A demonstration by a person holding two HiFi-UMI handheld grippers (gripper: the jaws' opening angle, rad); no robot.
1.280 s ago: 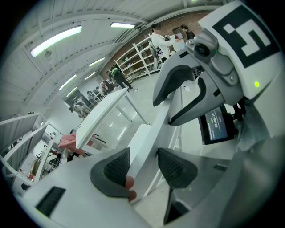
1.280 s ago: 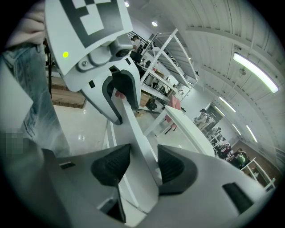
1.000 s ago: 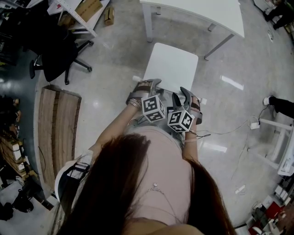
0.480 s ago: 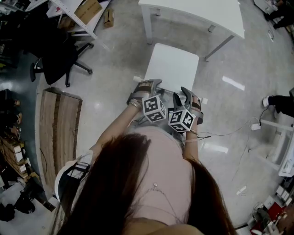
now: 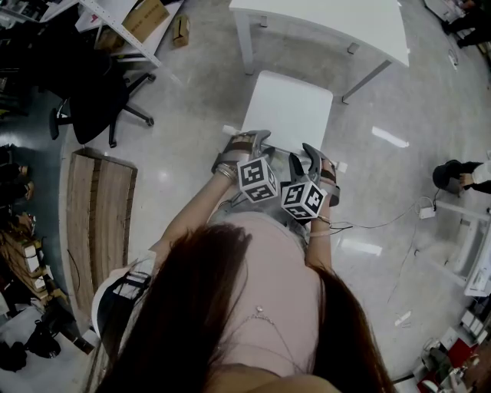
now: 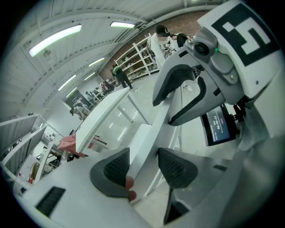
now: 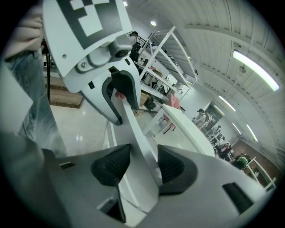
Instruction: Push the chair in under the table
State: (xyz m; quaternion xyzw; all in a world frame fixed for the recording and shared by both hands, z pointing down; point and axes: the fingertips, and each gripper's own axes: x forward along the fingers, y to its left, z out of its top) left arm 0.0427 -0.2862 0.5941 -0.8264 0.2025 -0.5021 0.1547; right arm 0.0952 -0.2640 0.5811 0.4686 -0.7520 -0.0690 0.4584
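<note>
Barely anything shifts over the last second. White chair (image 5: 293, 107) creeps a touch toward the white table (image 5: 330, 19); the strip of floor between the seat's far edge and the table edge looks marginally thinner. Both grippers ride along with it, same hold. At the right edge a crouched bystander (image 5: 451, 175) now sits where only a shoe showed a second ago.

Left gripper (image 5: 244, 141): jaws drawn in on the top edge of the backrest (image 6: 149, 142), the white panel sandwiched between the two dark ribbed pads. One pad is hard against it; the other is touching or a hair off, cannot tell which.

Right gripper (image 5: 311, 156): same hold further along the same rail, pads pinching the panel from both faces in the right gripper view. Each gripper view shows the other gripper clamped on the rail just beside it.

Chair position: seat mostly out on open floor, front edge near the table's near side, roughly lined up between the legs but not yet under the top.

Reading: push is under way but only just. Nearly the whole travel remains. Watch the nearer table leg (image 5: 245, 42) on the left; the seat corner passes close to it.
</note>
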